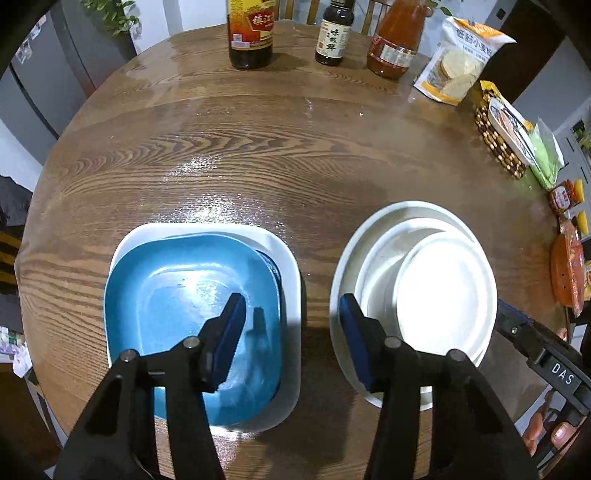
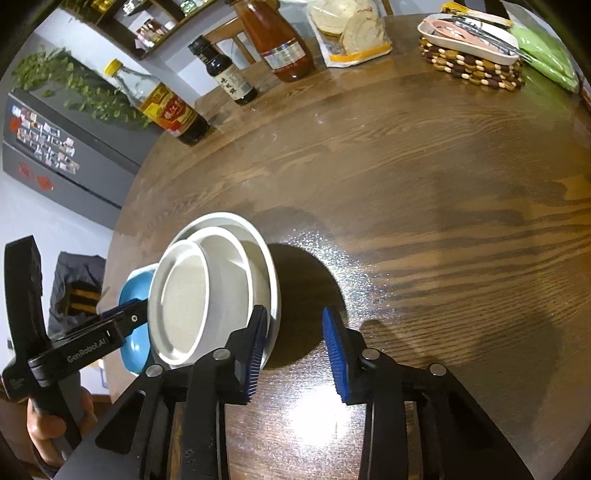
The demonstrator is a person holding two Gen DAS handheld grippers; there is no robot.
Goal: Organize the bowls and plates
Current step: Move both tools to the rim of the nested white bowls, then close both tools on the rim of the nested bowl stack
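**A:** While the left gripper (image 1: 291,317) hangs over the gap between the two piles, what is it holding?

**B:** Nothing. Its jaws stand apart, one blue pad above the blue square plate (image 1: 192,317) and the other above the near rim of the stack of white bowls (image 1: 413,295); neither pad presses on anything. The right gripper (image 2: 295,339) is likewise empty, jaws parted, with bare table (image 2: 424,221) between them. Its left pad sits just beside the outer white bowl's rim; I cannot tell whether it touches.

**A:** Take the white stack as the landmark. Where does everything sit?

**B:** From the left wrist, the blue plate lies just left of the stack, resting inside a white square plate (image 1: 288,251), with a darker rim of something peeking out between them. The stack itself is nested: a small bowl inside a medium one, inside a wide one. Beyond it, well apart along the far edge of the table, stand a vinegar bottle (image 1: 251,33), a soy sauce bottle (image 1: 332,37), a red sauce bottle (image 1: 395,48) and a bag of crackers (image 1: 458,62).

**A:** So how far along is the sorting?

**B:** Nearly finished, I'd judge. Square plates are piled together, round bowls nested together, and no loose dish shows elsewhere. What may remain is straightening: the blue plate sits skewed on its base and the smallest bowl is off-centre.
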